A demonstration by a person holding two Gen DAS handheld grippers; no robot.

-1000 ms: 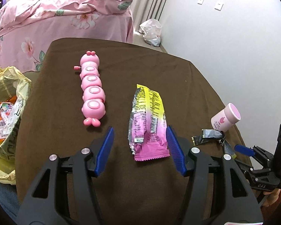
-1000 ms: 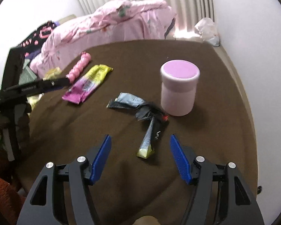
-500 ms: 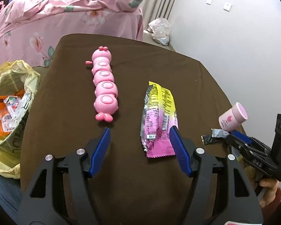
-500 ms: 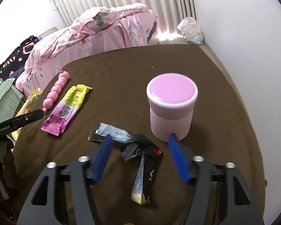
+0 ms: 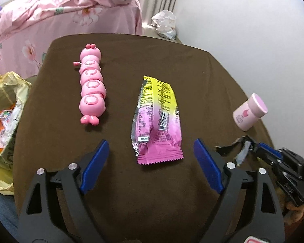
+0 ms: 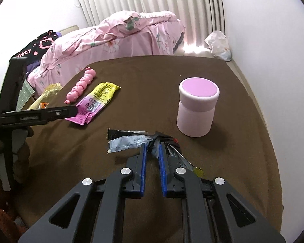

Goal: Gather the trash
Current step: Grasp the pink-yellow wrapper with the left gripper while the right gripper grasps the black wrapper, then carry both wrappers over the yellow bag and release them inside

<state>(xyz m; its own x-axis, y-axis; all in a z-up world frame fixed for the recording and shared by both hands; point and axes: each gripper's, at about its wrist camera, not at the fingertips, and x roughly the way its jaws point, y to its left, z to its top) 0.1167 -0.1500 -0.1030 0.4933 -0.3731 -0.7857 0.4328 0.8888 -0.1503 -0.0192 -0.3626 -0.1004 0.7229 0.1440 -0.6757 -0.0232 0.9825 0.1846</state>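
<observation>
A yellow-and-pink snack wrapper (image 5: 158, 117) (image 6: 97, 103) lies flat on the brown table (image 5: 152, 56). My left gripper (image 5: 150, 143) hovers just short of its near end, jaws wide and still opening, and its pads touch nothing. A crumpled grey-and-black wrapper (image 6: 127, 139) (image 5: 229, 147) lies near the table's right side. My right gripper (image 6: 152, 145) (image 5: 259, 147) is closing on that wrapper's knotted middle, which is pinched between the blue pads. A yellow trash bag (image 5: 6, 109) (image 6: 48, 90) with wrappers inside hangs at the table's left edge.
A pink caterpillar toy (image 5: 91, 89) (image 6: 81, 85) lies left of the snack wrapper. A pink lidded jar (image 6: 197, 109) (image 5: 249, 113) stands just beyond the dark wrapper. A pink bed (image 6: 131, 34) is behind the table, and a white plastic bag (image 6: 218, 44) sits on the floor by the wall.
My right gripper moved forward over the dark wrapper and its jaws closed from wide to a narrow pinch on it. My left gripper's jaws spread wider in front of the snack wrapper.
</observation>
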